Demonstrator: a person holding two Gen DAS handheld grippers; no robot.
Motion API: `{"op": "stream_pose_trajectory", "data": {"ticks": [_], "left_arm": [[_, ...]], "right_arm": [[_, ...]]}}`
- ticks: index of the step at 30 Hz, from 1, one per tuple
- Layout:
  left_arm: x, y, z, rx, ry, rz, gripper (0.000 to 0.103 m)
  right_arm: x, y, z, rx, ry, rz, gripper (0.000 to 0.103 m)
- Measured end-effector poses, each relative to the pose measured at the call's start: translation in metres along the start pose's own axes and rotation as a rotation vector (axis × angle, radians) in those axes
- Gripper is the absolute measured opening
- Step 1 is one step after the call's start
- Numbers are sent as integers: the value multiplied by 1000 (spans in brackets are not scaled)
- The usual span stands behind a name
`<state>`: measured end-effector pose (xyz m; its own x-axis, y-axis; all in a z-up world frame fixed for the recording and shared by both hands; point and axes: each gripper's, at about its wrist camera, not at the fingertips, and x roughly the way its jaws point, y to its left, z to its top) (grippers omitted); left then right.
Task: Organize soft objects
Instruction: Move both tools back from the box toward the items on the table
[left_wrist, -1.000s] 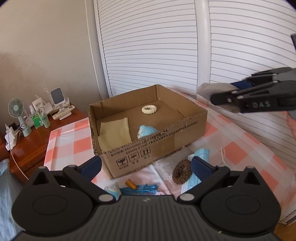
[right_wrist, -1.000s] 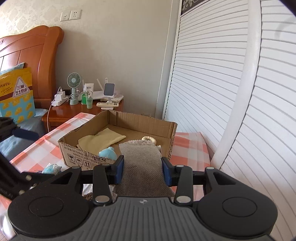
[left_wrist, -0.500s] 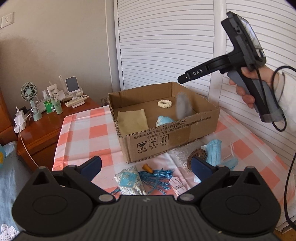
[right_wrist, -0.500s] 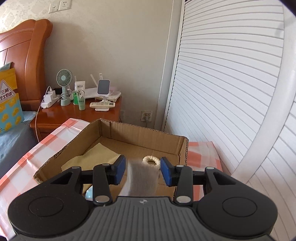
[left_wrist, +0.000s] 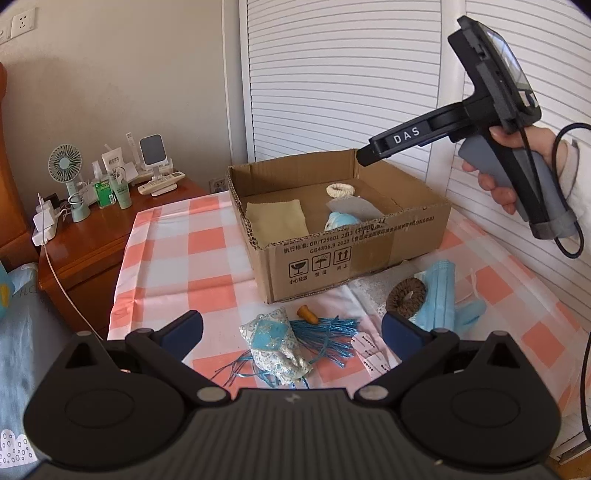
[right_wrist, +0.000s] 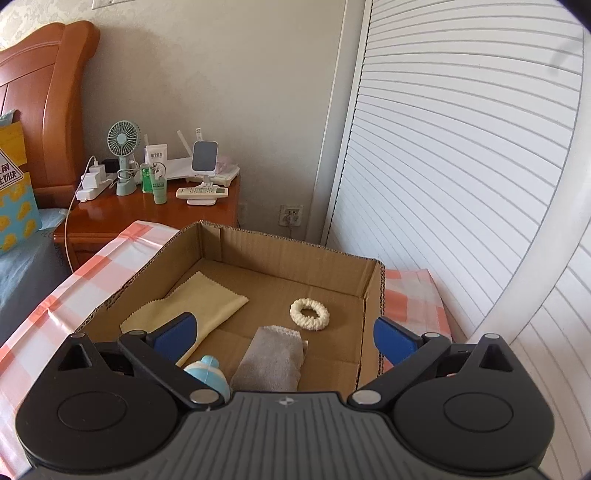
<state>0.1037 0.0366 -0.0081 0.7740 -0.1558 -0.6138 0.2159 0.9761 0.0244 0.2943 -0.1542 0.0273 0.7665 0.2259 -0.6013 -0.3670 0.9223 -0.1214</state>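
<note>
Right wrist view: right gripper (right_wrist: 286, 338) just popped its jaws wide, grey cloth (right_wrist: 271, 360) lying loose below them in the cardboard box (right_wrist: 258, 251)

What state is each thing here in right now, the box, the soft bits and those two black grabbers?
Cardboard box: open-topped, upright.
Grey cloth: lying in the box, let go.
Yellow cloth: flat on the box floor.
Cream scrunchie: in the box.
Blue toy: in the box.
Brown scrunchie: outside, on the table.
Blue face mask: outside, beside it.
Sachet: outside.
Right gripper: just opened, empty.
Left gripper: open, empty.
</note>
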Motion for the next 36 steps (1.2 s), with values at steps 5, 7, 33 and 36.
{"op": "stream_pose_trajectory", "data": {"ticks": [5, 7, 33, 36], "left_arm": [[-6, -3, -3, 12, -1, -3, 102], [-8, -4, -5, 13, 0, -3, 102], [-35, -7, -29, 32, -15, -57, 102], [-37, -6, -31, 32, -16, -59, 102]], "right_arm": [[-16, 5, -16, 6, 23, -4, 103], [-24, 6, -26, 16, 31, -3, 103], [-100, 55, -150, 115, 144, 7, 103], [-95, 61, -153, 111, 154, 3, 103]]}}
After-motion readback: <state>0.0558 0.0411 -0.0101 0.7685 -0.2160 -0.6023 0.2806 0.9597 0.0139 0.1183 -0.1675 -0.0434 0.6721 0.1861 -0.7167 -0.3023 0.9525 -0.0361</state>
